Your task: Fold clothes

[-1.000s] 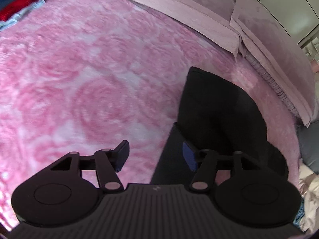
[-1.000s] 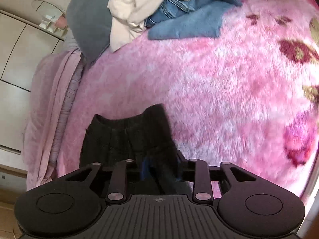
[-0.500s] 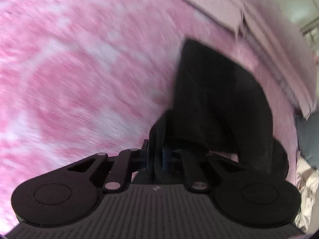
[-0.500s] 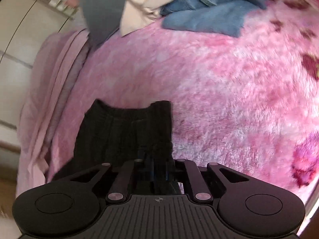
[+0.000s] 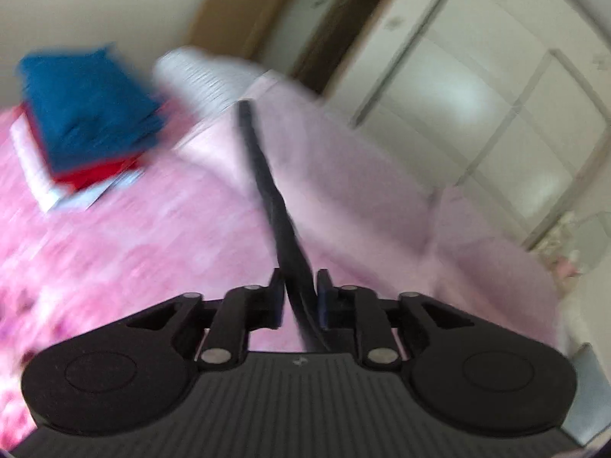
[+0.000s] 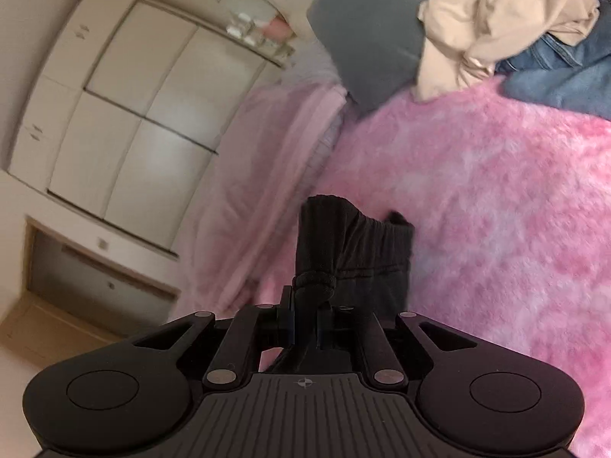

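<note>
The black garment (image 6: pixel 355 244), apparently trousers with a gathered elastic waistband, is held lifted above the pink bed cover (image 6: pixel 496 198). It is gripped at one edge by the left tongs (image 5: pixel 299 294) and at a bunched fold by the right tongs (image 6: pixel 305 305), both clamped on the fabric.

A pink fluffy blanket (image 6: pixel 496 198) is covering the bed under me. A pale pink pillow (image 5: pixel 343 175) is lying along its head, a folded blue and red stack (image 5: pixel 84 114) is sitting at one corner, and a cream garment (image 6: pixel 496 26), jeans (image 6: pixel 565 72) and a grey pillow (image 6: pixel 366 30) are lying at another
</note>
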`<state>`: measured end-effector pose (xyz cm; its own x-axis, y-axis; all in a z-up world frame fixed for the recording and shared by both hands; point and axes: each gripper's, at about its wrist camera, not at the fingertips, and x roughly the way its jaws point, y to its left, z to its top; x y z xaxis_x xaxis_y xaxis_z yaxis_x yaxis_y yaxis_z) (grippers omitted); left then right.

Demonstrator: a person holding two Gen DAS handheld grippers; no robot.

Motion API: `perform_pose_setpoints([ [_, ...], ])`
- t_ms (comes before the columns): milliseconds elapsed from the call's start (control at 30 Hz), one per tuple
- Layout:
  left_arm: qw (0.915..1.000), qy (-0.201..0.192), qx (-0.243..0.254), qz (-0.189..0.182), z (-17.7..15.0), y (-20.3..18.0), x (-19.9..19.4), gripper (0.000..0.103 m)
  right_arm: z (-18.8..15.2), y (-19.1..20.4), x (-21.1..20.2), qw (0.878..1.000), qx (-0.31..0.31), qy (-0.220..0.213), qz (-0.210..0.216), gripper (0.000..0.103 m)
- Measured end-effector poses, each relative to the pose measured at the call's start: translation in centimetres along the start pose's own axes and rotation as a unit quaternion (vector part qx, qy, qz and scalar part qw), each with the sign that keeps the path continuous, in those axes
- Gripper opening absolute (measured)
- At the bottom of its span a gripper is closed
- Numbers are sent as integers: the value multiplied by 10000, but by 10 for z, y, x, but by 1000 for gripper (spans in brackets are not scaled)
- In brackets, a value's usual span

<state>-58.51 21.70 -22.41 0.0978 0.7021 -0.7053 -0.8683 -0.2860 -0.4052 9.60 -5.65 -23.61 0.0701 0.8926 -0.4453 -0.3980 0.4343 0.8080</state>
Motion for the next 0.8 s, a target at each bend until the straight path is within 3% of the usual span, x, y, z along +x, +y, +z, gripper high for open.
perform_pose_setpoints([
  [100, 9983, 169, -310, 474, -17, 43, 0, 17, -19, -23, 3, 9923, -48, 508, -1128, 8],
  [167, 9967, 290, -457, 610, -28, 58, 5, 17, -34, -51, 9, 9742, 244, 1021, -1999, 13],
  [200, 9961, 354, -514, 625, -34, 61, 10, 17, -39, -62, 10, 9671, 371, 1176, -2225, 25],
  [267, 9947, 481, -626, 655, -44, 68, 19, 20, -50, -76, 7, 9581, 480, 1076, -2611, 28],
  [300, 9939, 544, -682, 669, -50, 72, 23, 24, -52, -78, 5, 9591, 484, 938, -2625, 30],
  [367, 9921, 671, -795, 699, -60, 79, 32, 38, -52, -83, 9, 9605, 617, 813, -2589, 44],
  [400, 9915, 723, -836, 692, -63, 80, 38, 39, -53, -85, 10, 9600, 690, 761, -2606, 54],
  [533, 9916, 813, -912, 425, -54, 70, 87, 49, -50, -99, 19, 9586, 922, 449, -2656, 56],
  [600, 9915, 822, -853, 531, -51, 66, 110, 48, -54, -107, 21, 9565, 1028, 360, -2708, 56],
  [700, 9921, 891, -681, 555, -50, 65, 136, 36, -59, -116, 21, 9564, 1063, 207, -2712, 56],
  [733, 9925, 923, -497, 631, -50, 63, 140, 19, -60, -116, 21, 9574, 996, 165, -2706, 51],
  [800, 9943, 892, -134, 560, -51, 61, 137, 7, -62, -108, 27, 9596, 527, 225, -2754, 24],
])
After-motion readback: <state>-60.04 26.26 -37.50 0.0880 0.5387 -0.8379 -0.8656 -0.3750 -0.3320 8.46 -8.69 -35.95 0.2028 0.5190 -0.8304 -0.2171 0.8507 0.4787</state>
